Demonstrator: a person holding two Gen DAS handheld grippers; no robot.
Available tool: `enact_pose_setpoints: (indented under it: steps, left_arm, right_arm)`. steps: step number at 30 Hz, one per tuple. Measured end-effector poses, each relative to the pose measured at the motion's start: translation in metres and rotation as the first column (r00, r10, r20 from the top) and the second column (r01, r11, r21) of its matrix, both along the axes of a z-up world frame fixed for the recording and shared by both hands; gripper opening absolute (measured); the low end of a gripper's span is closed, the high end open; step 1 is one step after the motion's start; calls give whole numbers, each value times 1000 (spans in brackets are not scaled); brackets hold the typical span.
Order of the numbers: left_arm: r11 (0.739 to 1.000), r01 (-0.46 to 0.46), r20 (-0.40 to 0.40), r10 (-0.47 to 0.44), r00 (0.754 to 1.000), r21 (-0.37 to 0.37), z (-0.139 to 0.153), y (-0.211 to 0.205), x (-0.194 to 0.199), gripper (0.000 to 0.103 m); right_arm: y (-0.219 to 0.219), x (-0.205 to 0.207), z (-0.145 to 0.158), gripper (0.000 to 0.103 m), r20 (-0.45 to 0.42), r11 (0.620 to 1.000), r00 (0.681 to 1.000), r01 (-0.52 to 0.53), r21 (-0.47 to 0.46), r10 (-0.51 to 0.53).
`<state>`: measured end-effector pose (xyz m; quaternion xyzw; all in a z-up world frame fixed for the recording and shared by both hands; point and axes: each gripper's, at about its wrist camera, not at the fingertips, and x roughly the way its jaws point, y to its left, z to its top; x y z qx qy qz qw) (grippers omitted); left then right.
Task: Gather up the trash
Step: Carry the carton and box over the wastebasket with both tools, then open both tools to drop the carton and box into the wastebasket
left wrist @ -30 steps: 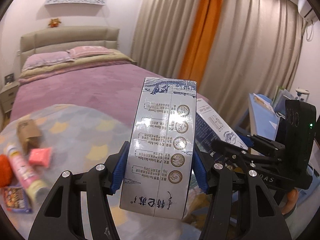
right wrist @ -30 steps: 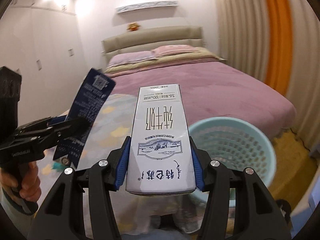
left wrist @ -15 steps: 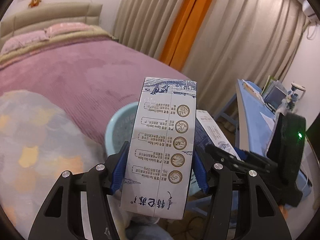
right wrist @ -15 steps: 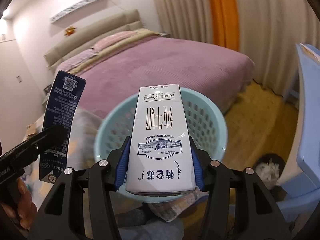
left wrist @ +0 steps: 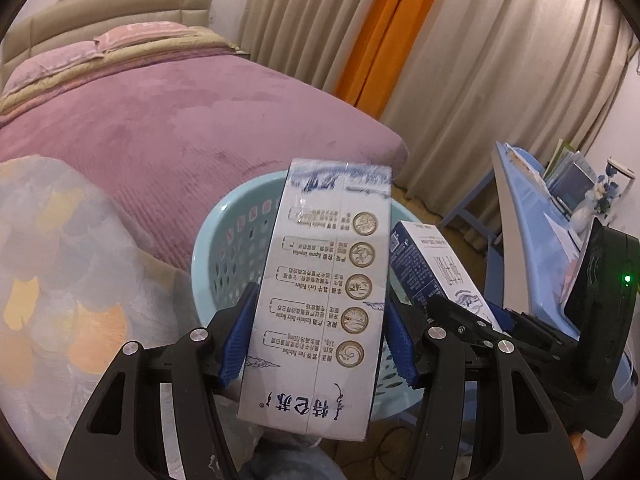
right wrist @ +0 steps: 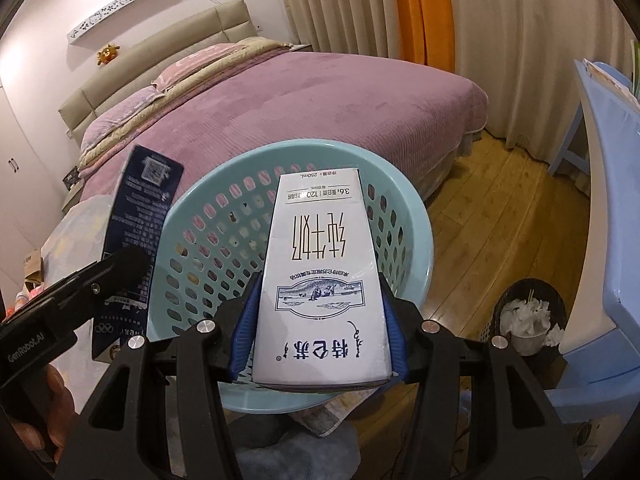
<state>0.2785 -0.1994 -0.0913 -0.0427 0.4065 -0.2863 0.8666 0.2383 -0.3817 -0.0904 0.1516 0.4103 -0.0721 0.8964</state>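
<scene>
My left gripper [left wrist: 316,344] is shut on a white-and-blue milk carton [left wrist: 324,288], held upright over the near rim of a light blue perforated basket [left wrist: 228,248]. My right gripper [right wrist: 320,332] is shut on a second milk carton [right wrist: 320,280], held above the same basket [right wrist: 208,256]. In the right wrist view the left gripper's carton [right wrist: 136,248] shows at the left, beside the basket rim. In the left wrist view the right gripper's carton [left wrist: 432,264] shows at the right of mine.
A bed with a purple cover [left wrist: 192,120] stands behind the basket. A patterned blanket [left wrist: 60,280] lies at the left. A blue desk [right wrist: 600,184] is at the right, with a small black bin of tissues [right wrist: 524,316] beside it on the wooden floor [right wrist: 500,208].
Both grippers have swung from the blanket side toward the basket, each still holding its carton. The basket has come to lie directly under and ahead of both cartons.
</scene>
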Motion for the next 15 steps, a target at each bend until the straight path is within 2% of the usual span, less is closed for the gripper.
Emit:
enact_pose_setpoints:
  steps: [3,10,13,15]
  left_arm:
    - [1000,-3,11,3,1000,0,2,4,-4,66]
    - [1000,-17,46,18,999,-14,16,22,-17,66]
    - [999,-32,79,33,996,-8,24,31,-30,66]
    - [999,-53,107,53,993,-4,30,40,-41,72]
  right_arm:
    - [0,1,0,51,1,1000,1000,0,0,0]
    - [4,-3,3,53,19,1000,1000,-2,3,2]
    - [4,-6,6,74,39,1000,999,8,16,-8]
    - [6,-9,10,74,56,1000,998,6,18,-7]
